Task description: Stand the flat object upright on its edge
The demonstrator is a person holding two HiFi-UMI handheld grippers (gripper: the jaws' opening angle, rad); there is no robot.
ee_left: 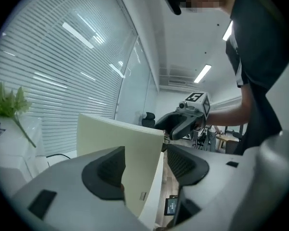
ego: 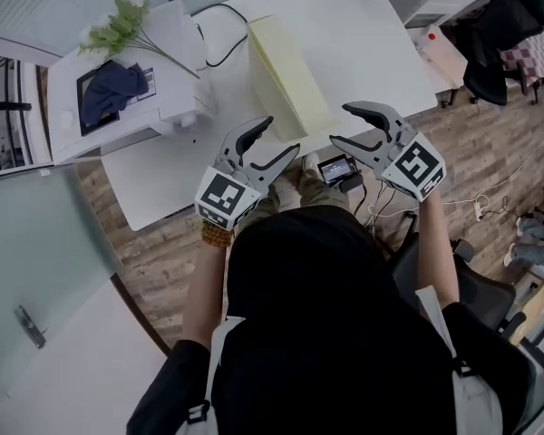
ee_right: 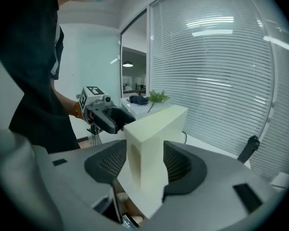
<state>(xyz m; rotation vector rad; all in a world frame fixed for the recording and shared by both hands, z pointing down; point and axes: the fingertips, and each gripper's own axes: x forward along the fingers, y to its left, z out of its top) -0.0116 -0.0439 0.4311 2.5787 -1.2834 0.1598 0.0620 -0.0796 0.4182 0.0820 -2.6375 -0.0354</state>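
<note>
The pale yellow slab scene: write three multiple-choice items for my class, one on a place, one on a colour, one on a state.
1. The pale yellow slab stands on: A the white table; B the wooden floor; C an office chair.
2. The cloth on the white unit is: A red; B dark blue; C yellow.
3. The left gripper and right gripper are: A both shut on the slab; B both open; C one open, one shut.
Answers: 1 A, its lower edge rests on the tabletop. 2 B, the head view shows it. 3 B, each gripper's fingers stand apart, pressing nothing.
</note>
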